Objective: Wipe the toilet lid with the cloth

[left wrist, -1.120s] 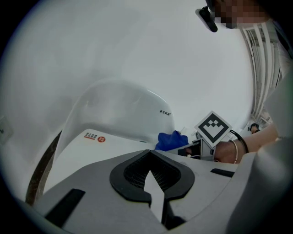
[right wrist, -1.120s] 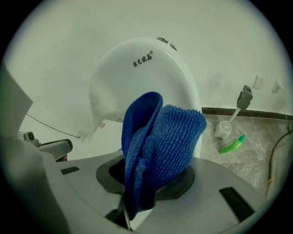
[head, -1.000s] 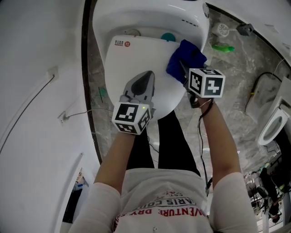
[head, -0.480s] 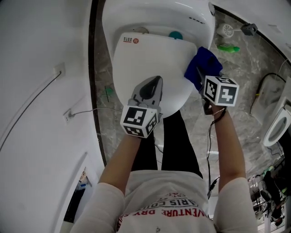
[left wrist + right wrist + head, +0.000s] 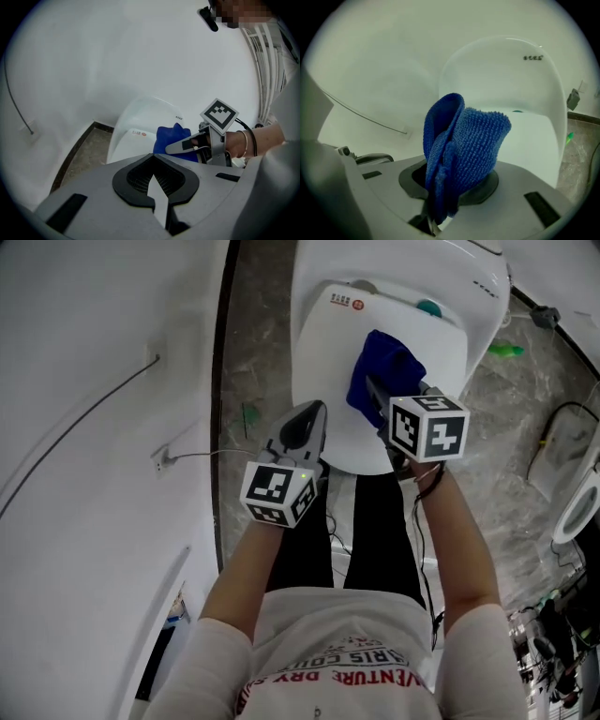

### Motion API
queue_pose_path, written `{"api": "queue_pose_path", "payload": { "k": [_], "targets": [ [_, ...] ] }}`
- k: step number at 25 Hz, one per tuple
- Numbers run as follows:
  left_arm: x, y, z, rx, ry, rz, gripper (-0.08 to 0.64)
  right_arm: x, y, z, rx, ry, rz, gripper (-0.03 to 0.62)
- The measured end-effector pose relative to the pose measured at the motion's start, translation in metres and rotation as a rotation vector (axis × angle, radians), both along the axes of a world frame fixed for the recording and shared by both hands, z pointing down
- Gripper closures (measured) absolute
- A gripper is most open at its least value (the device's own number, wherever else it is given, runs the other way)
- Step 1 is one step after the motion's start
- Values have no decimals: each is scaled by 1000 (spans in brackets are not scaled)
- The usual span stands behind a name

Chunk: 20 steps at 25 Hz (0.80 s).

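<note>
Blue cloth [image 5: 461, 154]: matt, nubbly looped pile, soft-looking. Toilet lid [image 5: 328, 362]: smooth, glossy white, probably plastic. Left gripper [image 5: 314, 413] and right gripper [image 5: 373, 385]: matt grey plastic shells, with ribbed black pads [image 5: 136, 176] inside. Floor [image 5: 258, 352]: grey veined stone, faintly shiny.

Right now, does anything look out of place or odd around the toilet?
Nothing looks damaged or spilled. The lid is closed, and the right gripper holds the blue cloth bunched over it. Only a small green thing lies on the floor to the right.
</note>
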<state>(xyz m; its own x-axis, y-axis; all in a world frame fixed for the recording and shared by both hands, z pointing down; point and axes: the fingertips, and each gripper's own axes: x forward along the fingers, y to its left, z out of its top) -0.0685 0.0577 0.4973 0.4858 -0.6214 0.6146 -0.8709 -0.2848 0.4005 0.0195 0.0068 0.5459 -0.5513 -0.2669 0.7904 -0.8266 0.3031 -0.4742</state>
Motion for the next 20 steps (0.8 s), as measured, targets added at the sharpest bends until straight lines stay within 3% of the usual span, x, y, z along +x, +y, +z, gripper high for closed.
{"api": "queue_pose_path", "payload": {
  "k": [5, 8, 15, 20],
  "targets": [
    [-68, 12, 7, -11, -9, -23, 554, -100, 11, 18, -22, -33, -59, 499],
    [-92, 11, 7, 11, -6, -18, 554, -136, 13, 32, -35, -45, -57, 499],
    [-127, 9, 26, 5, 22, 5, 554, -148, 11, 62, -17, 87, -67, 499],
    [-123, 4, 31, -5, 49, 26, 554, -132, 8, 64, -30, 95, 2, 499]
  ]
}}
